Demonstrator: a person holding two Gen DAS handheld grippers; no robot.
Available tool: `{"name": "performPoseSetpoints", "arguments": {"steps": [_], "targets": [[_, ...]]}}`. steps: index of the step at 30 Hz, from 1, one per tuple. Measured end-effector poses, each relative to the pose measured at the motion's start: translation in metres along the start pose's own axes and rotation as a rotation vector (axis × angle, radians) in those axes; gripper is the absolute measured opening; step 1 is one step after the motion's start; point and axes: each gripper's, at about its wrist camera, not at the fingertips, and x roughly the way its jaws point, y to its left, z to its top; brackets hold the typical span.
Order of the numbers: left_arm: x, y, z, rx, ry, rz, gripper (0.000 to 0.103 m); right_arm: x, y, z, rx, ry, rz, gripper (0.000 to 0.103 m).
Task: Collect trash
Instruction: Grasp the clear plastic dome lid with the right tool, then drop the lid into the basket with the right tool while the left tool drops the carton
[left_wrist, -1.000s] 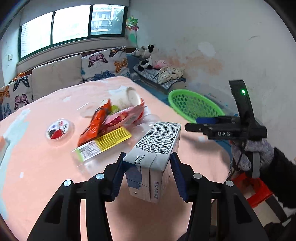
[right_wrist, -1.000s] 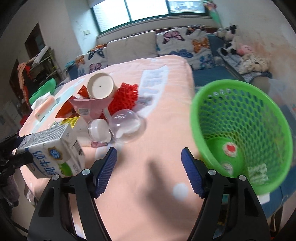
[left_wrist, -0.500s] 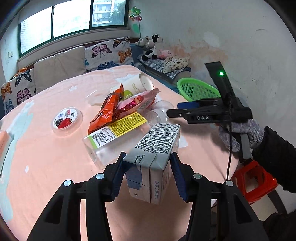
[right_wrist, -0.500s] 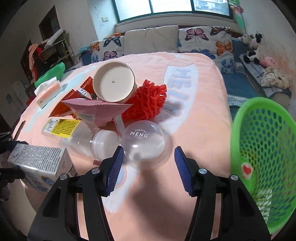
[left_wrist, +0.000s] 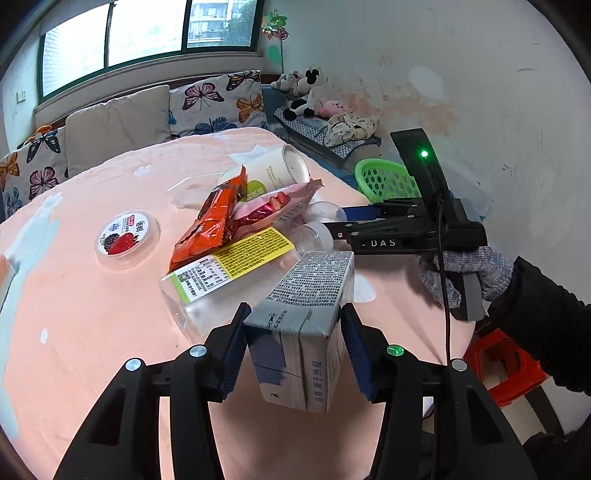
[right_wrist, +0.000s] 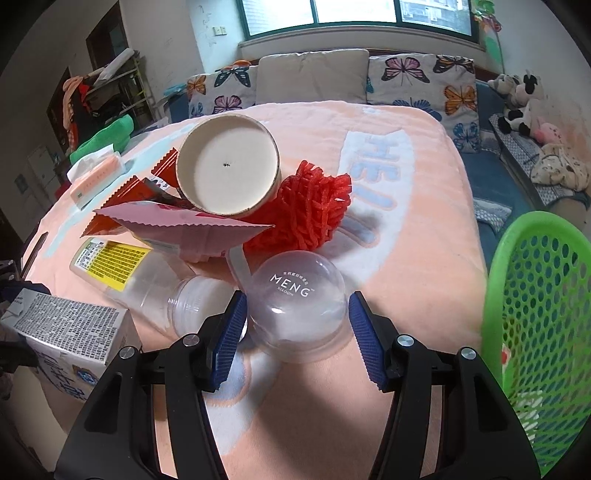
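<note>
- The left gripper has its jaws clenched on the carton, held above the bench. The pads bite near one end, so the long box may pivot or slide out on its way to the basket.
- The right gripper has its jaws released, one on each side of the clear dome, which lies on the bench at the front of the pile. The dome is smooth, round and probably thin, so a squeeze could pop it forward or crush it.
- The bottle lies just beside the left pad. Closing could catch its neck and drag it.
- The pink wrapper and cup rest on the pile behind. A nudge may roll the cup away.
- The basket sits beyond the bench edge, so a drop released too soon would miss it.
</note>
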Motion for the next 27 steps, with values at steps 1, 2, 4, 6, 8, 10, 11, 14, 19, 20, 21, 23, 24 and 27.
{"name": "performPoseSetpoints", "arguments": {"steps": [1, 2, 4, 6, 8, 10, 11, 14, 19, 20, 21, 23, 24, 27], "targets": [[0.001, -0.001, 0.0, -0.003, 0.0, 0.0, 0.048, -0.001, -0.001, 0.0, 0.006, -0.003, 0.0, 0.058], [0.002, -0.001, 0.0, -0.004, 0.0, -0.002, 0.048, -0.002, -0.002, -0.001, 0.013, -0.006, 0.0, 0.057], [0.005, -0.002, -0.002, -0.009, 0.005, -0.006, 0.048, -0.007, -0.005, -0.003, 0.031, -0.011, -0.006, 0.057], [0.008, -0.002, -0.003, -0.013, 0.008, -0.006, 0.048, -0.014, -0.009, -0.006, 0.06, -0.02, -0.006, 0.057], [0.009, -0.003, -0.004, -0.019, 0.001, -0.005, 0.048, -0.021, -0.012, -0.009, 0.076, -0.029, -0.008, 0.057], [0.008, -0.006, -0.005, -0.021, -0.002, -0.006, 0.047, -0.031, -0.014, -0.012, 0.094, -0.042, -0.01, 0.057], [0.007, -0.007, -0.006, -0.018, -0.003, -0.005, 0.045, -0.033, -0.015, -0.012, 0.098, -0.044, -0.013, 0.057], [0.004, -0.013, -0.005, -0.004, -0.01, -0.008, 0.04, -0.046, -0.018, -0.017, 0.119, -0.058, -0.026, 0.057], [-0.005, -0.018, 0.002, -0.01, -0.028, -0.034, 0.039, -0.07, -0.032, -0.028, 0.163, -0.088, -0.065, 0.057], [-0.007, -0.02, 0.005, -0.013, -0.035, -0.047, 0.039, -0.074, -0.036, -0.03, 0.173, -0.093, -0.074, 0.057], [-0.008, -0.021, 0.008, -0.014, -0.039, -0.052, 0.039, -0.079, -0.043, -0.033, 0.188, -0.099, -0.089, 0.057], [-0.01, -0.026, 0.015, -0.01, -0.053, -0.069, 0.039, -0.088, -0.057, -0.038, 0.215, -0.104, -0.118, 0.057], [-0.01, -0.029, 0.019, -0.005, -0.059, -0.078, 0.039, -0.09, -0.062, -0.041, 0.226, -0.106, -0.129, 0.057], [-0.006, -0.044, 0.034, 0.015, -0.077, -0.104, 0.039, -0.101, -0.085, -0.048, 0.266, -0.109, -0.174, 0.057]]}}
